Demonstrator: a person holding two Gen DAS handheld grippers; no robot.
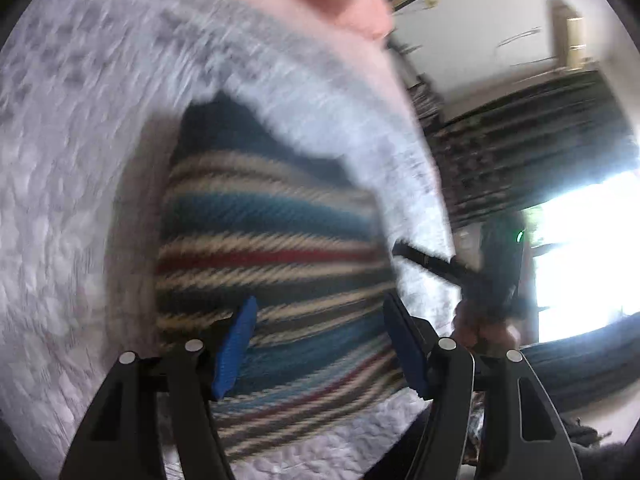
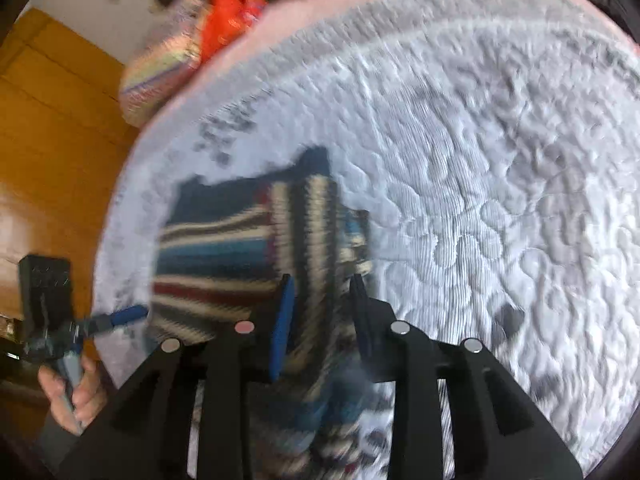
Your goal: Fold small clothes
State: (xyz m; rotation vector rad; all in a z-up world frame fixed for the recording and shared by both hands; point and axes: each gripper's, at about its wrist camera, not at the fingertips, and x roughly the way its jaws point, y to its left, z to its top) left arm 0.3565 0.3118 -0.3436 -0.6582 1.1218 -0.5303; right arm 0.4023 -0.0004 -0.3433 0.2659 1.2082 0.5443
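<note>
- A small striped knit garment (image 1: 272,264) lies on a pale quilted bed cover (image 1: 60,200); its bands are blue, cream, dark and red; both views are blurred, so fine detail is lost.
- In the right wrist view one part of the garment (image 2: 224,256) is turned over the rest, since the stripes run one way on the left portion and across it on the middle portion.
- The left tongs (image 1: 320,344) stand apart, with the blue pads on both sides of the striped cloth; I cannot tell whether the pads touch it.
- The right tongs (image 2: 320,320) also have a gap between the fingers; a strip of the garment runs between them toward the camera; whether it is gripped I cannot tell.
- In the right wrist view the left tongs (image 2: 120,318) appear at the left edge of the garment, held by a hand (image 2: 76,392).
- A pink border (image 2: 248,52) edges the cover; beyond it are a multicoloured bundle (image 2: 188,40) and wooden panelling (image 2: 52,152).
- In the left wrist view a bright window (image 1: 592,256) and a dark curtain (image 1: 520,144) are at the right.
</note>
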